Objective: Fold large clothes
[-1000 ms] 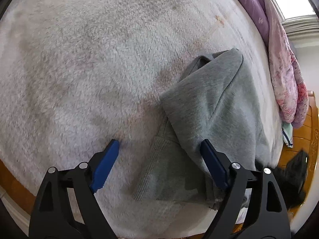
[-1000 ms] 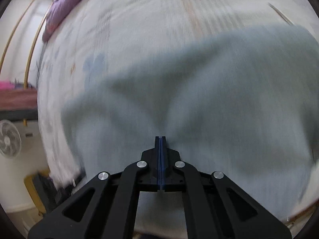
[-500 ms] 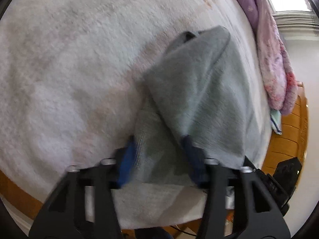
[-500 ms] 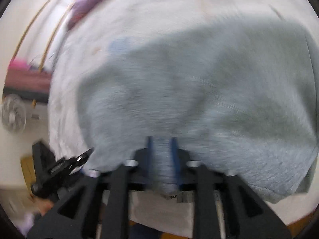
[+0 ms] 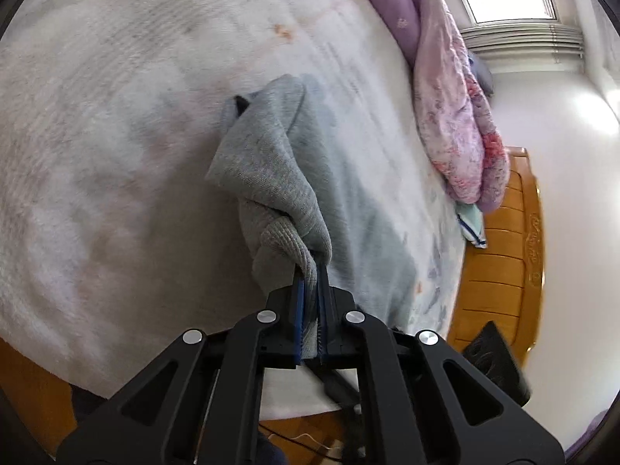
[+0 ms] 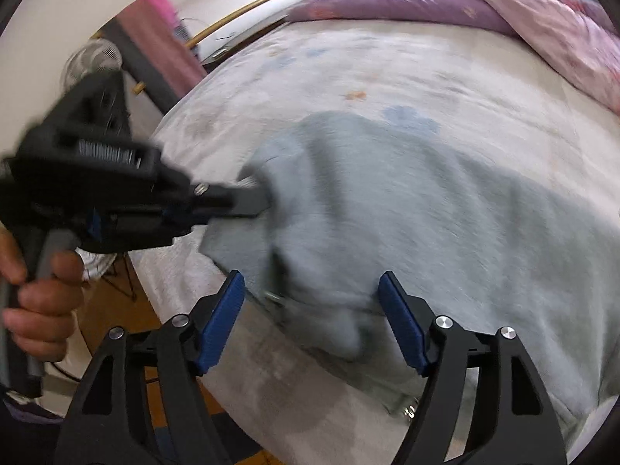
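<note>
A grey sweatshirt (image 5: 271,162) lies on the white fleece bed cover (image 5: 97,135). My left gripper (image 5: 310,283) is shut on the ribbed cuff of its sleeve and lifts the sleeve off the bed. The right wrist view shows the sweatshirt's body (image 6: 445,224) spread on the bed and the left gripper (image 6: 267,197) pinching its left edge. My right gripper (image 6: 312,302) is open, its blue pads either side of the sweatshirt's near edge, holding nothing.
A purple and pink quilt (image 5: 453,89) is bunched along the far side of the bed, also in the right wrist view (image 6: 445,7). A wooden bed frame (image 5: 500,271) stands at the right. A fan (image 6: 97,58) and a rack with pink cloth (image 6: 162,50) stand beyond the bed's left edge.
My left gripper moved onto the sleeve cuff, shut on it and lifted it. My right gripper let go of the sweatshirt and opened wide.
</note>
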The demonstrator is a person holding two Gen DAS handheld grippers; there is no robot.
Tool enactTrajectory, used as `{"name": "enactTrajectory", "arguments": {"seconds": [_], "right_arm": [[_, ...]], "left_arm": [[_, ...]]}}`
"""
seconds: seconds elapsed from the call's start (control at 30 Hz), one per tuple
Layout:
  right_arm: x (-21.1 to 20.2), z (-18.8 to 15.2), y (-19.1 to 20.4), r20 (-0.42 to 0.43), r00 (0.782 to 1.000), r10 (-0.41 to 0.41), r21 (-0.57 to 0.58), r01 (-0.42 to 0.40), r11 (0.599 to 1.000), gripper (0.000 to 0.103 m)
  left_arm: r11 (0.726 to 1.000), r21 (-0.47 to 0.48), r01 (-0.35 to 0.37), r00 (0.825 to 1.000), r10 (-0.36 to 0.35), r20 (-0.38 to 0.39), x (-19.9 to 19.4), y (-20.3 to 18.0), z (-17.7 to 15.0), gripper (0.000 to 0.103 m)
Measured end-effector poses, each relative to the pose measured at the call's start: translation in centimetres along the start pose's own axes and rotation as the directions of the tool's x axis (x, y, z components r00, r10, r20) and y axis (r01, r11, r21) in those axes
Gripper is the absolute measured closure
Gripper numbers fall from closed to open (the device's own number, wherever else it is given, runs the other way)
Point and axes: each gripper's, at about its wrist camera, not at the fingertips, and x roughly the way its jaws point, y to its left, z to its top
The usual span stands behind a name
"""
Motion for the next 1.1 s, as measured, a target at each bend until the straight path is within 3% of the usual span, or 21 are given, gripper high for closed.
{"name": "enactTrajectory", "arguments": {"seconds": [0.13, 0.2, 0.27, 0.33, 0.37, 0.4, 0.43, 0.5, 0.57, 0.6, 0.73, 0.83, 0.9, 1.0, 1.07, 1.1], "right_arm": [[1.7, 0.9, 0.9, 0.006, 0.999, -0.039, -0.066, 0.039, 0.997, 0.025], [2.8, 1.0, 1.2, 0.012, 0.993, -0.12, -0.108, 0.121, 0.987, 0.025], [3.5, 0.9, 1.4, 0.015, 0.989, -0.149, -0.117, 0.149, 0.982, 0.027], [3.9, 0.9, 0.9, 0.019, 0.987, -0.159, -0.089, 0.16, 0.983, 0.049], [4.0, 1.0, 0.1, 0.007, 0.987, -0.161, -0.038, 0.161, 0.986, 0.072], [4.0, 1.1, -1.6, -0.027, 0.992, -0.12, 0.061, 0.122, 0.991, 0.082], [3.9, 0.9, -2.5, -0.04, 0.996, -0.086, 0.128, 0.09, 0.988, 0.083], [3.1, 0.6, -4.3, -0.019, 1.0, -0.012, 0.262, 0.017, 0.965, 0.086], [1.6, 0.0, -7.0, 0.05, 0.994, 0.095, 0.443, -0.108, 0.89, 0.087], [0.5, -0.7, -8.7, 0.118, 0.981, 0.151, 0.544, -0.191, 0.817, 0.088], [-3.9, -3.4, -13.2, 0.34, 0.919, 0.198, 0.703, -0.389, 0.596, 0.088], [-7.1, -6.7, -16.6, 0.493, 0.857, 0.151, 0.754, -0.507, 0.417, 0.088], [-8.9, -9.1, -18.4, 0.556, 0.826, 0.097, 0.767, -0.554, 0.323, 0.088], [-11.7, -12.7, -20.7, 0.572, 0.82, -0.003, 0.79, -0.55, 0.27, 0.088], [-12.9, -15.6, -21.9, 0.574, 0.816, -0.063, 0.808, -0.553, 0.203, 0.088], [-13.4, -17.2, -22.5, 0.555, 0.826, -0.103, 0.828, -0.535, 0.17, 0.088]], "left_arm": [[1.0, -0.015, 0.007, 1.0, -0.007, -0.007, 0.4, -1.1, 0.2, 0.098], [1.0, -0.001, 0.001, 1.0, -0.001, -0.004, 0.6, -1.9, 0.2, 0.098], [1.0, 0.006, -0.007, 1.0, 0.007, -0.009, 1.1, -2.6, 0.2, 0.098], [0.999, 0.012, -0.052, 0.999, 0.052, 0.003, 1.8, -3.8, 0.4, 0.098], [0.998, 0.021, -0.065, 0.998, 0.065, 0.008, 1.9, -4.0, 0.6, 0.097], [0.998, 0.025, -0.064, 0.998, 0.064, 0.013, 1.9, -4.4, 0.6, 0.094], [0.998, 0.028, -0.064, 0.998, 0.063, 0.029, 1.5, -4.9, 0.6, 0.089], [0.998, 0.04, -0.043, 0.999, 0.043, 0.02, 0.8, -6.3, 0.8, 0.048], [0.998, 0.054, 0.022, 0.999, -0.024, 0.043, -0.5, -8.1, 0.9, 0.045], [0.996, 0.081, 0.034, 0.997, -0.039, 0.064, -1.3, -9.2, 0.9, 0.041], [0.979, 0.198, -0.037, 0.98, -0.004, 0.201, -2.7, -12.6, 0.4, 0.028], [0.978, 0.183, -0.104, 0.977, 0.066, 0.203, -0.7, -13.3, 0.3, 0.028], [0.978, 0.143, -0.149, 0.984, 0.132, 0.123, 2.2, -13.4, 0.3, 0.028], [0.956, 0.197, -0.218, 0.975, 0.224, -0.008, 7.2, -14.8, -0.4, 0.028], [0.931, 0.281, -0.234, 0.968, 0.25, -0.021, 10.3, -16.6, -1.7, 0.028], [0.921, 0.306, -0.24, 0.964, 0.263, -0.035, 11.6, -17.0, -2.2, 0.028]]}}
